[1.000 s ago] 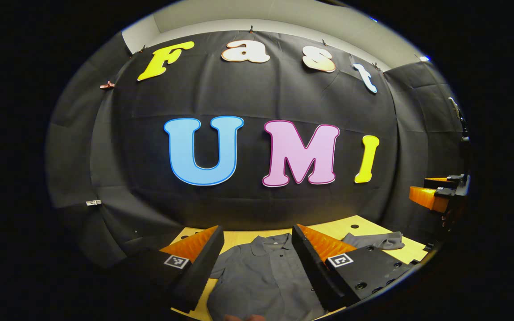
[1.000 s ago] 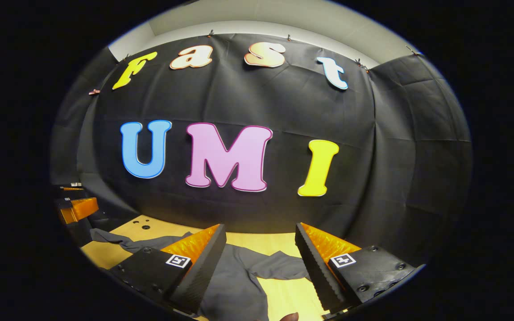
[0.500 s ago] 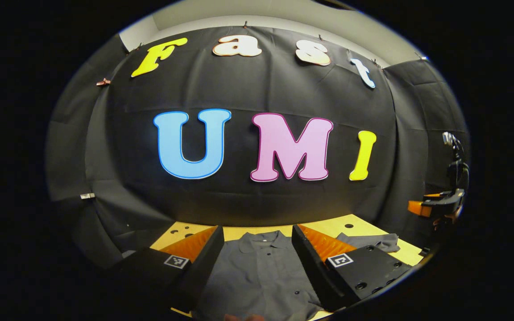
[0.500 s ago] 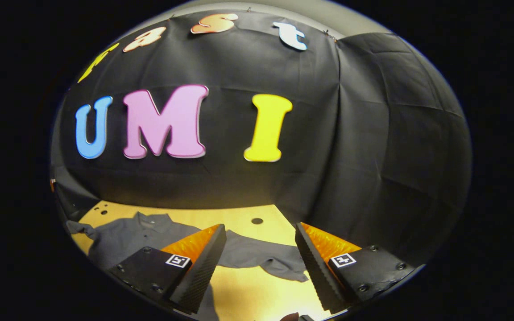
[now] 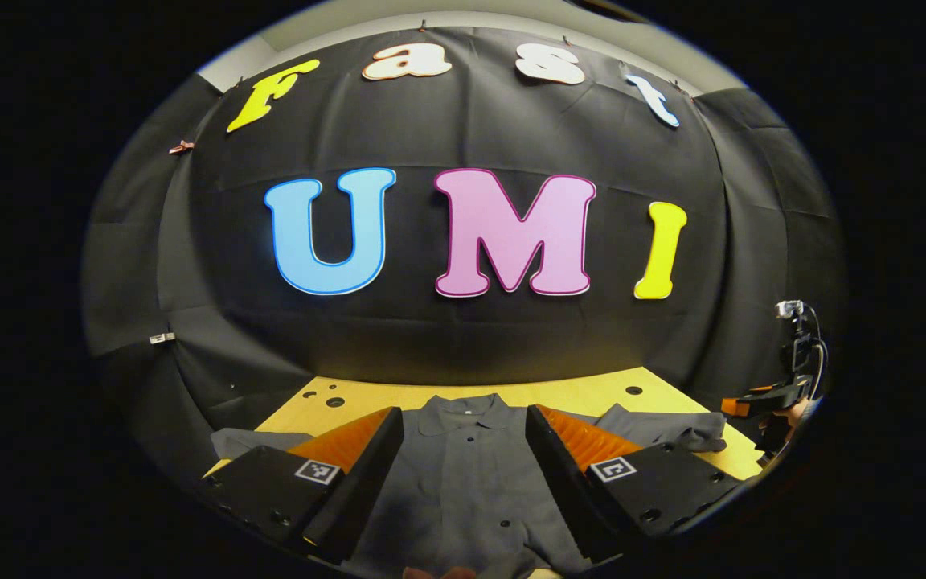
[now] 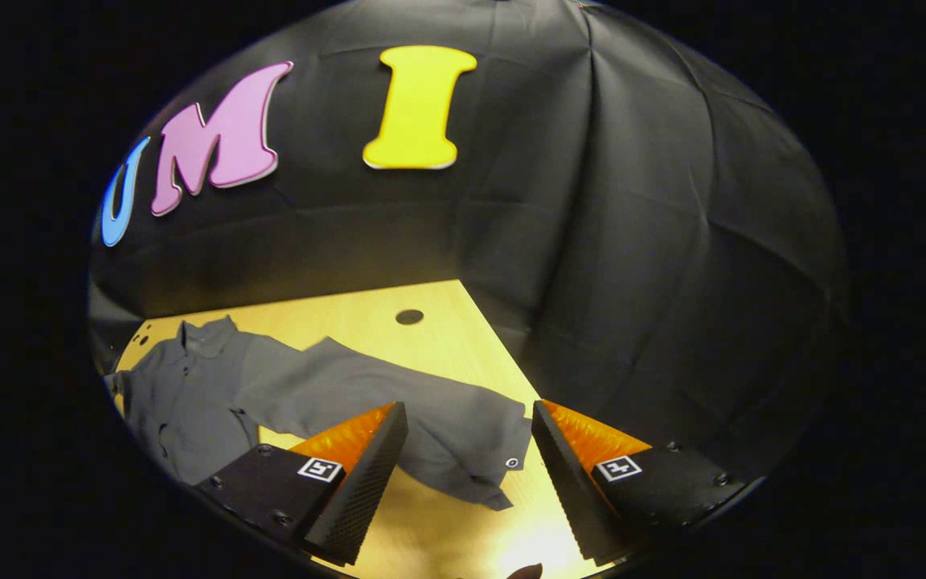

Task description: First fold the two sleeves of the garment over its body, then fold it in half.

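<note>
Jaws apart on both, nothing held. Right gripper [image 6: 463, 490] poised over sleeve cuff [image 6: 503, 462], lower centre; sleeve [image 6: 366, 394] running up-left toward shirt body [image 6: 182, 402]. Left gripper [image 5: 463, 490] centred over shirt placket [image 5: 471, 474]. Right nearer.

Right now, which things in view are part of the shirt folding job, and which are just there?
Job:
grey shirt
its right sleeve, spread out
left gripper, open
right gripper, open

Just there:
wooden table
table hole
</note>
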A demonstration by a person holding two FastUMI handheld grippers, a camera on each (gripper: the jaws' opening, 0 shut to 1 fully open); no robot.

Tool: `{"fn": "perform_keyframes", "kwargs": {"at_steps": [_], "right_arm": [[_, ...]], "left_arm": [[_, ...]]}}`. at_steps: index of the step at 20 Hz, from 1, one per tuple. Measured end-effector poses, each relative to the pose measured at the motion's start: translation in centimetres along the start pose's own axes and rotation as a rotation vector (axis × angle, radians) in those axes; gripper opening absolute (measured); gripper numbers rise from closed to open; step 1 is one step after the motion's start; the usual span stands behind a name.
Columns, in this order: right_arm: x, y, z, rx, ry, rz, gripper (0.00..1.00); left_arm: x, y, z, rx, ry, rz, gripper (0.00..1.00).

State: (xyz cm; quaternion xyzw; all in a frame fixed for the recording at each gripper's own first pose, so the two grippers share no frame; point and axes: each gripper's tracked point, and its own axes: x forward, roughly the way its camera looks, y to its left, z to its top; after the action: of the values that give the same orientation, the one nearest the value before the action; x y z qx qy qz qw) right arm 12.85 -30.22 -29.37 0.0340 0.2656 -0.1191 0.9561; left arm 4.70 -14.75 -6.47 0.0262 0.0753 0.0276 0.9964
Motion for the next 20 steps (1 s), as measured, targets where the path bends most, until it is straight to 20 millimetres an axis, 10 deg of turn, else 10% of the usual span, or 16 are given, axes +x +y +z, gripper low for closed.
{"fn": "perform_keyframes", "kwargs": {"at_steps": [11, 15, 19, 20], "right_arm": [[7.3, -0.2, -8.3, -0.036, 0.214, 0.032, 0.98], [7.4, 0.0, -8.2, 0.018, 0.223, 0.037, 0.95], [7.0, 0.5, -8.0, -0.043, 0.232, 0.055, 0.00], [6.7, 0.4, -8.1, -0.053, 0.234, 0.058, 0.08]], "left_arm": [[0.1, -0.6, -2.1, 0.050, 0.068, 0.083, 0.98], [0.2, 0.0, -2.4, 0.061, 0.080, 0.088, 0.97], [0.6, 0.5, -2.0, 0.085, 0.075, 0.082, 0.98], [0.4, 0.6, -1.5, 0.103, 0.064, 0.073, 0.97]]}}
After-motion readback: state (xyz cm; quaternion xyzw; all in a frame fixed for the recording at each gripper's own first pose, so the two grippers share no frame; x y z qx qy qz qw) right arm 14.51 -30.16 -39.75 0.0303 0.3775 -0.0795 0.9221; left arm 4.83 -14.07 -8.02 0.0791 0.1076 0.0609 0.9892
